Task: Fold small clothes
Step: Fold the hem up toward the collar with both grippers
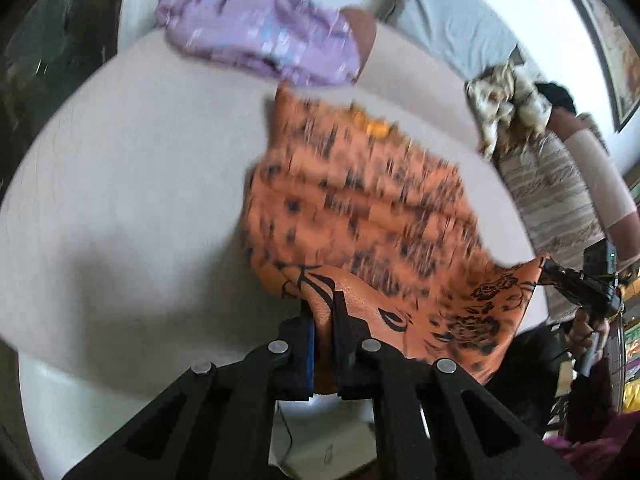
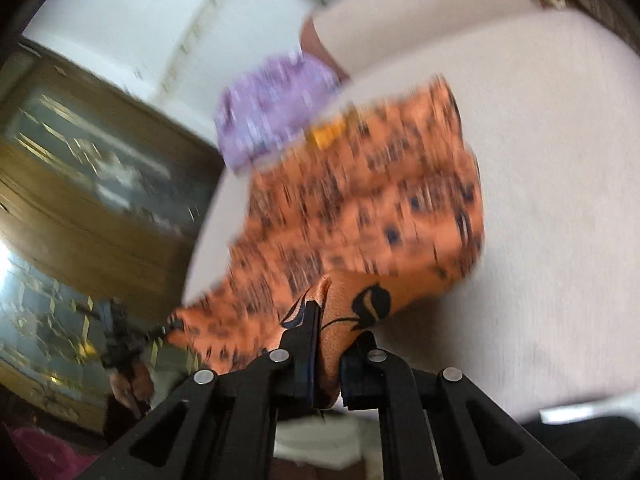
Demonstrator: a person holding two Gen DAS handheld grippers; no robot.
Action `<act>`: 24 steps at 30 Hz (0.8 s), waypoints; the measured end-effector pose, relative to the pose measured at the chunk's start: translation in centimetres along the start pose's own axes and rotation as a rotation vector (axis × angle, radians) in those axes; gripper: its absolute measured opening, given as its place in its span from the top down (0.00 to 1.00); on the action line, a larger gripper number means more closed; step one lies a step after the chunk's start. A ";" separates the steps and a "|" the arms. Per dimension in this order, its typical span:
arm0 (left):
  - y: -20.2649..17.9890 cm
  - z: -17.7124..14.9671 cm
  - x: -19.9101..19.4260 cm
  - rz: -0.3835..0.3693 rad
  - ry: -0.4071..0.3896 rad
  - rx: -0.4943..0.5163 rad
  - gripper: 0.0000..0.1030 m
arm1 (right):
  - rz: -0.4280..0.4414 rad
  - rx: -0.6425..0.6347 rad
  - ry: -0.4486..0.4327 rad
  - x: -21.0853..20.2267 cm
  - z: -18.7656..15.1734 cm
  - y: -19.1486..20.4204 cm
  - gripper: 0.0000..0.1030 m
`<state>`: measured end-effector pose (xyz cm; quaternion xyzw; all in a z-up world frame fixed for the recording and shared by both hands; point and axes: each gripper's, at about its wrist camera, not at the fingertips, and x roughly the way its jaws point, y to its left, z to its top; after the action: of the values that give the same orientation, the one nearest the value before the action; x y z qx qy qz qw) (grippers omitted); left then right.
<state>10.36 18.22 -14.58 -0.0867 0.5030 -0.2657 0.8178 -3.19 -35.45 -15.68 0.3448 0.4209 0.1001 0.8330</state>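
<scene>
While both tools pinch cloth, item one: left gripper (image 1: 322,312), jaws clamped on a near corner of the orange black-printed garment (image 1: 360,200). Item two: right gripper (image 2: 330,328), likewise clamped on the opposite near corner. Garment hangs raised over the pale bed sheet (image 1: 120,184); purple garment (image 1: 256,28) lies beyond.

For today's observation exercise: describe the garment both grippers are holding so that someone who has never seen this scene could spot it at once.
Start at the wide pale bed surface. The orange cloth lies across its middle, its near edge pinched by the left gripper and the right gripper. Unlike the lilac garment behind it, it is bright orange with black floral print.
</scene>
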 end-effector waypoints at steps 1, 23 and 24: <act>0.0 1.9 0.1 -0.007 -0.018 0.000 0.93 | 0.001 0.001 -0.025 -0.2 1.0 0.1 0.91; 4.3 20.4 21.6 0.113 -0.282 -0.276 0.84 | -0.155 0.259 -0.414 13.0 21.5 -11.9 0.34; 4.0 19.9 20.1 0.092 -0.331 -0.290 0.81 | -0.154 0.237 -0.433 12.3 21.3 -11.2 0.34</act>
<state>36.11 8.58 -22.32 -0.2229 0.3985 -0.1352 0.8793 19.57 -48.60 -22.16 0.4202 0.2665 -0.0897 0.8627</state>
